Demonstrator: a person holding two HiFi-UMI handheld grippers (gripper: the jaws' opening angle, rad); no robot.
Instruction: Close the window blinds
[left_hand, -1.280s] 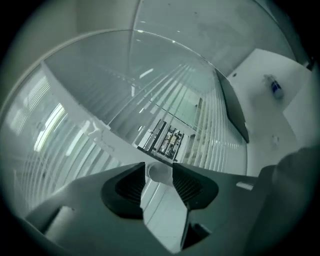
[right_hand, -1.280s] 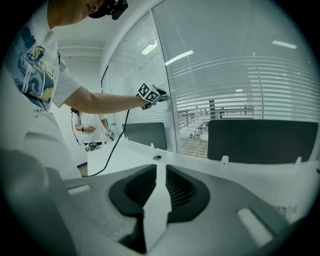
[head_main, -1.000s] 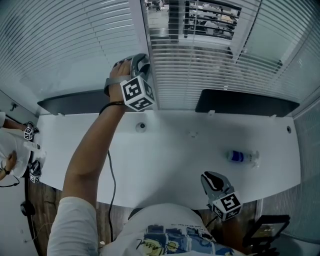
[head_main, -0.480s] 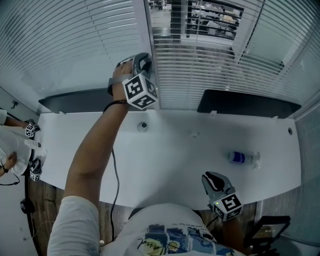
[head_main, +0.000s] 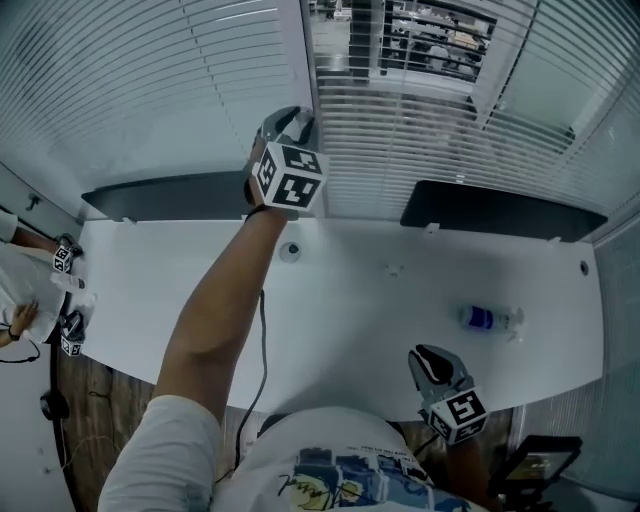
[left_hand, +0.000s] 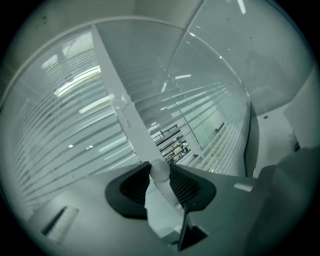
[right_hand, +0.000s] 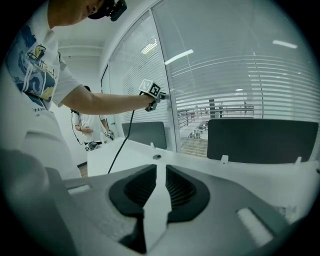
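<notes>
Gripping knob (left_hand: 160, 170), left tongs (left_hand: 160, 176) just closed | right tongs (right_hand: 161, 172) narrow, empty | slats (head_main: 420, 130) horizontal

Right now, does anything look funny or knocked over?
Yes. The bottle seems to lie on its side on the white desk, all alone. Also, the middle blind is open enough to see the room behind it, while the left blind looks shut.

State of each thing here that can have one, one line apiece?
Left gripper: jaws have just been closing, now clamped on the white wand.
Right gripper: jaws narrowly apart, empty.
Middle blinds: slats open, room beyond visible.
Bottle: lying on its side on the table.
</notes>
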